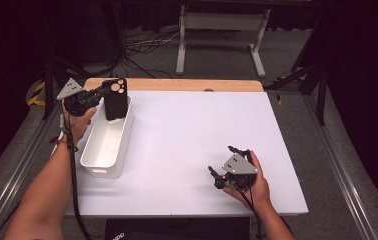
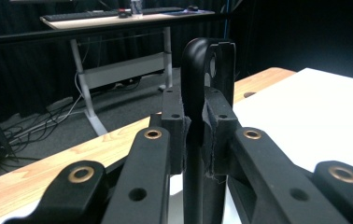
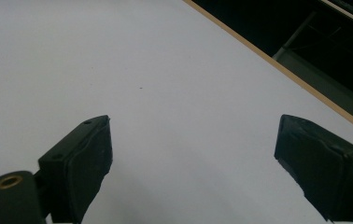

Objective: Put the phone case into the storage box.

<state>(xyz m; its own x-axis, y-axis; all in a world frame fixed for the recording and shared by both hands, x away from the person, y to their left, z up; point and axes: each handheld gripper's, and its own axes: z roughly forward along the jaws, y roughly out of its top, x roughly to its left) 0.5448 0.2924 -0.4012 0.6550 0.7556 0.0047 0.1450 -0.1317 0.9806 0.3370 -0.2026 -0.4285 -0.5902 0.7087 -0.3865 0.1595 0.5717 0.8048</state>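
dim, soft-focus frames; bright white table [image 1: 192,130], dark surroundings

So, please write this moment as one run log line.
left claw: shut on phone case, above bin | right claw: open, over table

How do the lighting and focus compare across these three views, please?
High view: white table bright, surroundings dark. Left gripper view: left gripper close and soft-focused around the black phone case. Right gripper view: right gripper blurry-edged, tabletop evenly lit without glare.
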